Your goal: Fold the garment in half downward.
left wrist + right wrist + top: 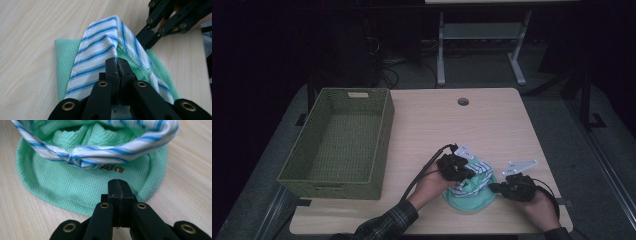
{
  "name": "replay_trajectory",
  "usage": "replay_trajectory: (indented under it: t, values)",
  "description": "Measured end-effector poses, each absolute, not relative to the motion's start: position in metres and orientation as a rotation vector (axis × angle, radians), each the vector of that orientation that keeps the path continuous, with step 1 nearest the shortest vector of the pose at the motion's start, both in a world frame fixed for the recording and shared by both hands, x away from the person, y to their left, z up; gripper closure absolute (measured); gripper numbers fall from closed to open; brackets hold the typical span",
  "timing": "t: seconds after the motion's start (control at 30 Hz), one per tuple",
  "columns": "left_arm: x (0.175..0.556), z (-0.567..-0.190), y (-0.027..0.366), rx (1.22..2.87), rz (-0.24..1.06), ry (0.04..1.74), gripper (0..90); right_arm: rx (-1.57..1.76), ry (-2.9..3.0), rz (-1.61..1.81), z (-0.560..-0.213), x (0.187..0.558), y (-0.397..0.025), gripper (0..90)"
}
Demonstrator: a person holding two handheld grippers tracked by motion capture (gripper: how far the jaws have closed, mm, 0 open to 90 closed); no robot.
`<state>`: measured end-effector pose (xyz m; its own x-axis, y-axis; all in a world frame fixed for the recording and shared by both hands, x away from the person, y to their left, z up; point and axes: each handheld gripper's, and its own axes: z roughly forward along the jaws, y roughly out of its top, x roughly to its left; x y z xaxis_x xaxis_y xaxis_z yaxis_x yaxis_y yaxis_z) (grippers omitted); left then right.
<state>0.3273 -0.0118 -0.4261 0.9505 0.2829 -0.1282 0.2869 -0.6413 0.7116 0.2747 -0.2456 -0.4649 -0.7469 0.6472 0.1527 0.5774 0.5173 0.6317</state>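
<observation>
A mint-green mesh hat (472, 197) with a white and blue striped lining (100, 42) lies near the table's front edge. My left gripper (468, 175) comes at it from the left. In the left gripper view its jaws (117, 62) are shut on a raised fold of the striped lining. My right gripper (493, 188) is at the hat's right side. In the right gripper view its jaws (117, 182) are shut with their tip over the flat green brim (62, 182); no cloth shows between them. The right gripper (144, 43) also appears behind the lifted lining in the left gripper view.
A green woven basket (384, 135) stands with nothing in it on the left part of the wooden table (437, 130). A round cable hole (463, 101) sits near the far edge. Beyond the table are a dark floor, cables and a desk frame.
</observation>
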Motion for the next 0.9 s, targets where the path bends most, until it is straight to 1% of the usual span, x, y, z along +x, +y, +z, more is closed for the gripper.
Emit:
replay_trajectory:
  t: [0.1,0.23,0.43,0.7,0.77,0.87,0.9]
  values:
    - [0.321,-0.416,-0.011,2.273,-0.012,0.367,88.4,1.071,2.645,1.044,-0.465,0.275,-0.246,89.7]
    - [0.311,-0.414,-0.015,2.270,-0.045,0.331,88.3,1.070,2.645,1.042,-0.465,0.275,-0.245,89.7]
    - [0.306,-0.432,-0.022,2.305,-0.090,0.334,88.0,1.063,2.633,1.021,-0.464,0.275,-0.246,89.7]
    - [0.306,-0.456,-0.030,2.351,-0.130,0.346,86.8,1.111,2.560,1.032,-0.458,0.278,-0.263,89.7]
    - [0.307,-0.456,-0.029,2.342,-0.142,0.346,83.9,1.117,2.539,1.038,-0.456,0.279,-0.266,89.7]
    - [0.305,-0.448,-0.026,2.334,-0.113,0.329,70.3,1.120,2.520,1.044,-0.452,0.281,-0.270,89.7]
    - [0.304,-0.446,-0.025,2.331,-0.109,0.334,67.8,1.115,2.510,1.053,-0.450,0.282,-0.272,89.7]
